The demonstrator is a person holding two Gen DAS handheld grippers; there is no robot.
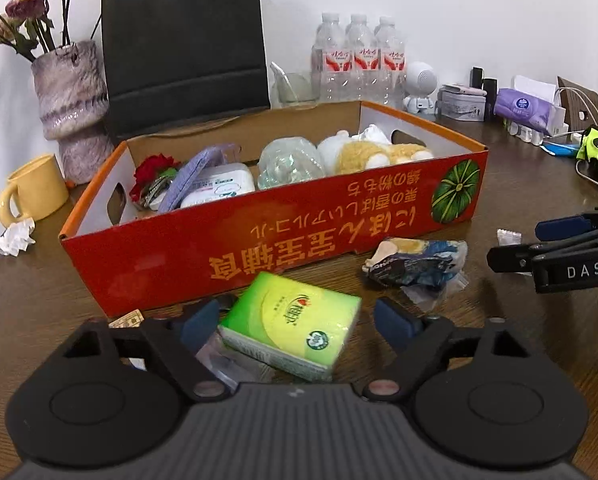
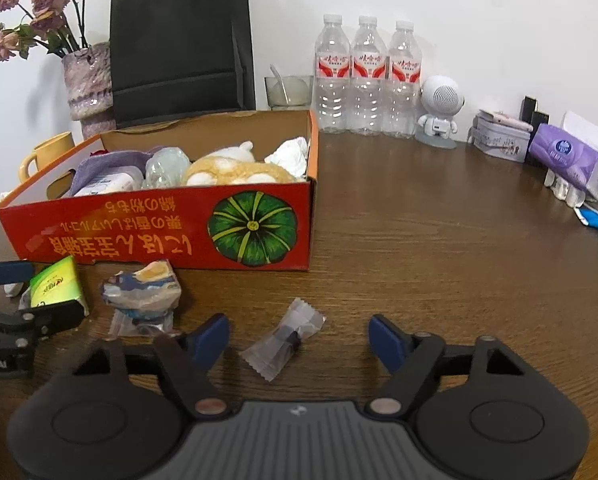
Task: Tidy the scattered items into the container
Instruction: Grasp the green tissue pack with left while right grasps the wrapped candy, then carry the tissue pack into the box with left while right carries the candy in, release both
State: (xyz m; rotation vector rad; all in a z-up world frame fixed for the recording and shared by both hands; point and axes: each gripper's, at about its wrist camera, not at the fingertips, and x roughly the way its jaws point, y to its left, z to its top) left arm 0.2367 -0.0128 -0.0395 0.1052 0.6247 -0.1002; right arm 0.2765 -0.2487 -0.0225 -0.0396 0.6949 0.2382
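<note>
A red cardboard box (image 1: 259, 240) stands on the wooden table and holds a plush toy (image 1: 379, 152), a wipes pack, a purple cloth and other items; it also shows in the right wrist view (image 2: 139, 232). A green tissue pack (image 1: 295, 324) lies in front of the box, between the fingers of my open left gripper (image 1: 299, 320). A crumpled blue snack wrapper (image 1: 415, 260) lies to its right. My right gripper (image 2: 299, 338) is open around a small clear-wrapped candy (image 2: 289, 338) on the table.
A yellow mug (image 1: 35, 192), a vase (image 1: 69, 108), a black bag (image 1: 183, 40), three water bottles (image 2: 369, 76), a white robot figure (image 2: 439, 114), a purple tissue pack (image 2: 567, 156) and crumpled paper (image 1: 11, 242) stand around the table.
</note>
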